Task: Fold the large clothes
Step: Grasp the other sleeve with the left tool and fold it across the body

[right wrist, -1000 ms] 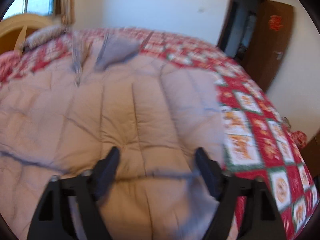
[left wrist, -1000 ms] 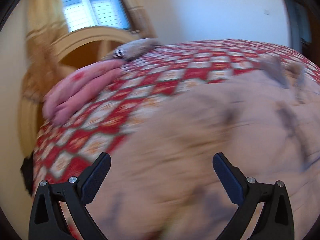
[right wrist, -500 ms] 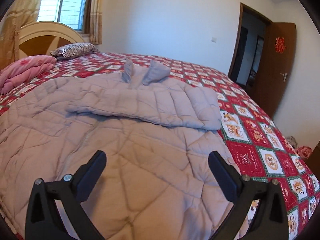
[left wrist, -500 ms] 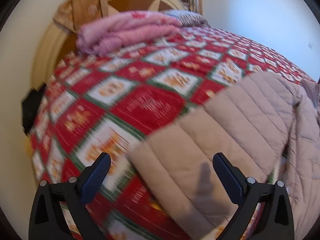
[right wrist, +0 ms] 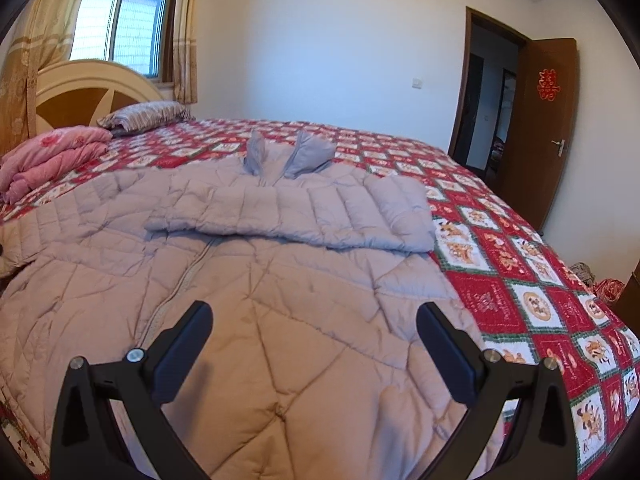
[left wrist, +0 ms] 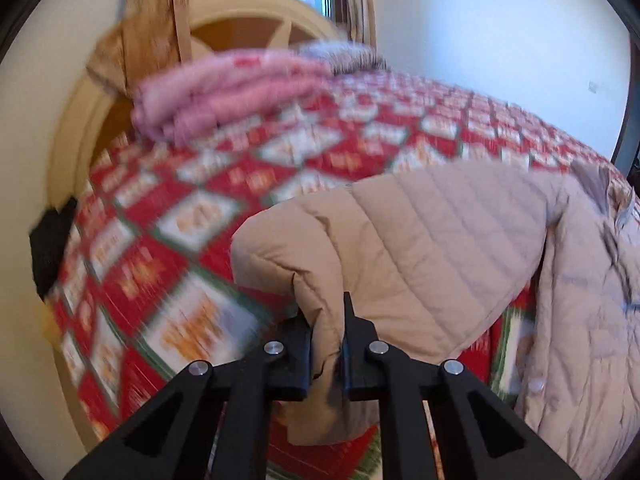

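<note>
Left claw (left wrist: 326,344): nearly closed, pinching the sleeve (left wrist: 400,248) cuff, lifted off the quilt (left wrist: 180,240).
Right claw (right wrist: 314,344): wide apart, holding nothing, above the coat (right wrist: 248,288).
Right view only: coat spread on the bed, other sleeve (right wrist: 304,216) folded across the chest.

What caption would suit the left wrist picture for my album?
Left tongs pinch the cuff of a beige quilted coat sleeve, lifted above the red patterned bedspread.
</note>
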`<action>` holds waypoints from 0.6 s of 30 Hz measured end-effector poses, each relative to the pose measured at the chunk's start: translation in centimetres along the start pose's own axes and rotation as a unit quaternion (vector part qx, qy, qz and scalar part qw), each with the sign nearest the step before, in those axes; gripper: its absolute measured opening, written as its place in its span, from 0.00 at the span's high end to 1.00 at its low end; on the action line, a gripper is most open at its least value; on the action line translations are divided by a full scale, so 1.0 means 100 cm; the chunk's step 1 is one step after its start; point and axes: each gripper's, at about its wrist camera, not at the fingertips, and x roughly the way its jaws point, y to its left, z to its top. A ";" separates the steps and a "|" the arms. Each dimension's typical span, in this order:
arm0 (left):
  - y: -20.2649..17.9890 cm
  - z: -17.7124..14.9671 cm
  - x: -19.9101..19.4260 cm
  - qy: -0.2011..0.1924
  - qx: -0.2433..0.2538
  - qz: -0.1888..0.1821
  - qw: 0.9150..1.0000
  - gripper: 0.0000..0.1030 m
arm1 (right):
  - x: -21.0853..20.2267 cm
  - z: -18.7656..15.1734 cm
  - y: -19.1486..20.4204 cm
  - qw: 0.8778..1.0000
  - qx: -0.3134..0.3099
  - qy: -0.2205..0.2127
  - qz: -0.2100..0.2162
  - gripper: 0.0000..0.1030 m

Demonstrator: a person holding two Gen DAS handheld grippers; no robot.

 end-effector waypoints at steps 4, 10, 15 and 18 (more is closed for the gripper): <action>-0.002 0.035 -0.021 -0.060 0.026 0.030 0.997 0.90 | -0.003 0.004 -0.013 1.000 0.018 -0.012 -0.007 0.00; -0.030 0.081 -0.060 -0.137 0.060 0.031 0.988 0.92 | -0.004 0.011 -0.034 0.999 0.039 -0.010 -0.008 0.00; -0.092 0.099 -0.104 -0.182 0.104 -0.023 0.977 0.92 | -0.009 0.014 -0.053 0.999 0.038 -0.015 -0.026 0.00; -0.141 0.096 -0.121 -0.192 0.138 -0.057 0.970 0.92 | -0.012 0.015 -0.071 0.998 0.048 -0.016 -0.038 0.00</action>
